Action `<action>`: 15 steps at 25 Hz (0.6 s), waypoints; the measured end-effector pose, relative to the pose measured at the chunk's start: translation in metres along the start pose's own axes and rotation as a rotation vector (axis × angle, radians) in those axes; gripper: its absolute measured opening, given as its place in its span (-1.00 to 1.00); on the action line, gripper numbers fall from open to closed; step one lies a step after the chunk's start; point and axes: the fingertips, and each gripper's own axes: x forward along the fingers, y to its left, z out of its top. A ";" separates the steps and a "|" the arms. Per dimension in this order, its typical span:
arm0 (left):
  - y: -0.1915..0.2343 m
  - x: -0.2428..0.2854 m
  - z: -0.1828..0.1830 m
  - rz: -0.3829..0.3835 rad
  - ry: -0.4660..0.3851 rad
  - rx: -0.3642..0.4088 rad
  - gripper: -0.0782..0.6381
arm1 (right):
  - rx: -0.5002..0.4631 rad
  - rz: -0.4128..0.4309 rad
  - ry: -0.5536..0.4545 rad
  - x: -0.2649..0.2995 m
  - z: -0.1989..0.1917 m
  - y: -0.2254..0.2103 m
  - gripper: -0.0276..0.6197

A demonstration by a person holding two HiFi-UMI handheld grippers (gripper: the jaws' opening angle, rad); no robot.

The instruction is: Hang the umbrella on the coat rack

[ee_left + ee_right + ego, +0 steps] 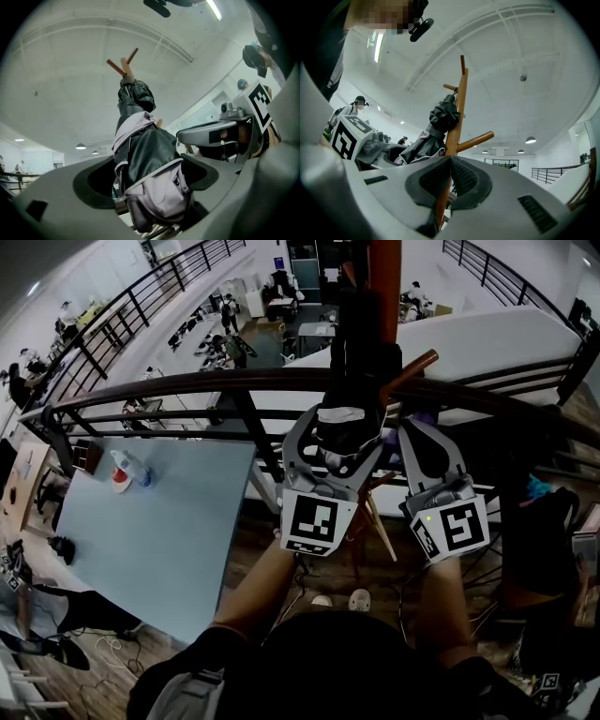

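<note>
The fingers (65, 187) of our left gripper (150, 177) stand as wide apart as they go, with the lower end of the folded umbrella (150, 154) between them. A dark gap shows beside the left pad, so we read the cloth as lying loose there, not pinched; on the other side it lies close to the pad, and we cannot tell whether it brushes it. From there the umbrella runs up to the top of the coat rack (457, 122), where its upper end sits bunched against the pole (461, 79) just under the short upper pegs (121, 66). We judge that it hangs there by its own weight, which would explain the wide fingers: the rack bears it, so no grip is needed. Our right gripper (450, 158) points up at the pole just beside the left one, its fingers (471, 180) closed tip to tip on nothing; the pole shows only behind them. We take it as a spare support should the umbrella slip. What is left, we judge, is drawing the left gripper back without snagging the cloth.
</note>
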 end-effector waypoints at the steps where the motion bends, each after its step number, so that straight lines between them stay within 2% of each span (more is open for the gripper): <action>1: 0.000 -0.002 -0.002 -0.006 0.005 -0.001 0.39 | -0.001 0.000 0.001 0.000 0.000 0.003 -0.82; 8: 0.004 -0.017 -0.018 -0.030 0.050 -0.003 0.39 | -0.016 -0.008 0.021 0.000 -0.002 0.023 -0.82; 15: 0.006 -0.034 -0.028 -0.046 0.050 0.013 0.38 | -0.023 -0.037 0.052 -0.009 -0.009 0.043 -0.82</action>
